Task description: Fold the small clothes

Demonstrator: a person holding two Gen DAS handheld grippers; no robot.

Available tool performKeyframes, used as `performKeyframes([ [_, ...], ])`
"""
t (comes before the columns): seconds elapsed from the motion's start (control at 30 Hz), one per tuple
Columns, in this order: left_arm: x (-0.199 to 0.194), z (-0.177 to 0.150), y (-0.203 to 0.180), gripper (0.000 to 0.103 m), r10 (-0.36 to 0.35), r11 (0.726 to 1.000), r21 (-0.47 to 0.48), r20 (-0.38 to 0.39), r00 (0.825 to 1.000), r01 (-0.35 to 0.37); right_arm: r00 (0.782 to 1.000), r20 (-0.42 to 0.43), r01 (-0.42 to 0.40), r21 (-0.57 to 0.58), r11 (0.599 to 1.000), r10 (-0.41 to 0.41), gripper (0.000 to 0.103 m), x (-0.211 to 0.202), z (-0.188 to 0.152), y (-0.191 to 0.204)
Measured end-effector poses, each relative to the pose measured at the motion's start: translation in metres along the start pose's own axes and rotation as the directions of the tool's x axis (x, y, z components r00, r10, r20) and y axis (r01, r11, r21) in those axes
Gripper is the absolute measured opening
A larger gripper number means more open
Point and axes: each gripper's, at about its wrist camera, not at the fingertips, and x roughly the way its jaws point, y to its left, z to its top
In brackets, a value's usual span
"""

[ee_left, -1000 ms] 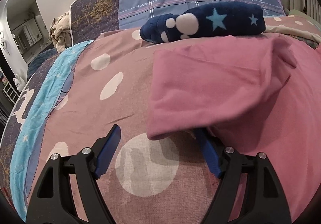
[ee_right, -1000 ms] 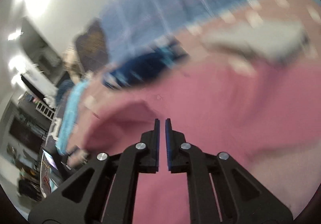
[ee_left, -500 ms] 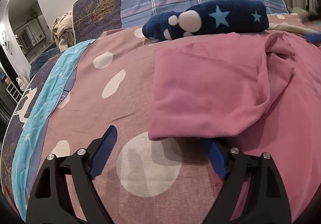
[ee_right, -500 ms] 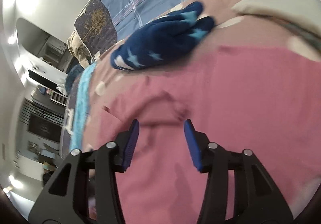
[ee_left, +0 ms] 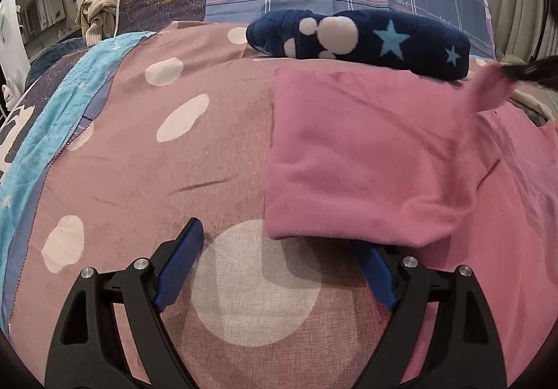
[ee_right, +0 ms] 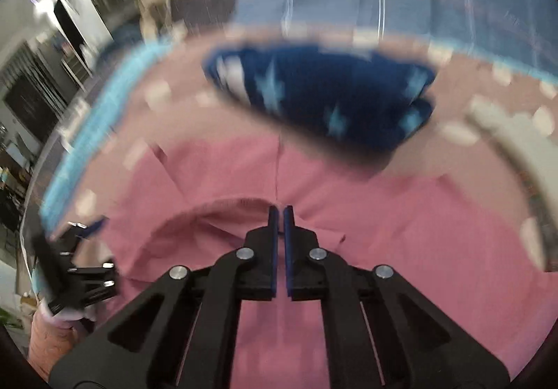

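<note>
Since half a second ago, right gripper [ee_right: 278,211] jaws have been clenched on garment [ee_left: 366,159], lifted at 2 o'clock. Left gripper [ee_left: 279,249] released. Soft, limp; hem grip advised.

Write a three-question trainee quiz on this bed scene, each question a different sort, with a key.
1. True or false: the left tongs are shut on the pink garment.
2. Which lies just beyond the pink garment? A) navy star-patterned item B) a red towel C) a striped shoe
3. Fill in: the right tongs are closed on a fold of the ____ garment.

Key: 1 false, they stand open; 2 A; 3 pink.
</note>
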Motion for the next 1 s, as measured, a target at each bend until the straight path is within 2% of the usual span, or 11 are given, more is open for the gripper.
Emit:
performKeyframes([
  [0.13,-0.002,0.0,-0.007,0.086,0.033,0.999,0.026,0.009,0.999,-0.033,0.984,0.167,0.081,-0.09,0.993,-0.065,0.003,-0.069,-0.045,-0.016],
  [0.27,-0.006,0.0,-0.01,0.086,0.057,0.997,0.047,0.023,0.998,-0.058,0.993,-0.029,0.119,0.053,0.991,-0.118,0.007,-0.069,-0.122,-0.069],
  [0.33,-0.007,0.0,-0.012,0.086,0.07,0.996,0.058,0.027,0.997,-0.071,0.995,-0.078,0.068,0.175,0.982,-0.055,0.008,-0.073,-0.155,-0.093],
  [0.5,-0.007,0.001,-0.015,0.086,0.092,0.992,0.08,0.025,0.995,-0.094,0.998,-0.029,-0.039,0.395,0.918,0.055,0.018,-0.084,-0.18,-0.125],
  [0.53,-0.007,0.002,-0.016,0.085,0.095,0.992,0.083,0.024,0.995,-0.096,0.999,-0.01,-0.038,0.374,0.927,0.045,0.023,-0.084,-0.174,-0.12],
  [0.6,-0.008,0.004,-0.017,0.083,0.099,0.991,0.086,0.023,0.995,-0.101,1.0,-0.004,-0.002,0.285,0.959,0.003,0.053,-0.079,-0.158,-0.105],
  [0.73,-0.01,0.016,-0.019,0.059,0.08,0.995,0.059,0.035,0.996,-0.082,0.99,-0.065,0.123,-0.064,0.99,-0.127,0.07,-0.031,-0.121,-0.052],
  [0.77,-0.01,0.02,-0.021,0.052,0.069,0.996,0.051,0.037,0.997,-0.071,0.985,-0.083,0.143,-0.126,0.982,-0.154,0.069,-0.019,-0.118,-0.045],
  [0.8,-0.01,0.022,-0.023,0.045,0.06,0.997,0.049,0.039,0.997,-0.062,0.975,-0.108,0.172,-0.196,0.966,-0.195,0.058,-0.003,-0.115,-0.036],
  [0.87,-0.009,0.025,-0.03,0.022,0.045,0.997,0.062,0.039,0.998,-0.047,0.95,-0.16,0.214,-0.287,0.934,-0.267,0.009,0.024,-0.105,-0.024],
  [1.0,-0.007,0.021,-0.032,0.017,0.032,0.998,0.056,0.029,0.999,-0.034,0.94,0.107,0.336,-0.115,0.935,-0.325,0.009,-0.024,-0.057,-0.039],
])
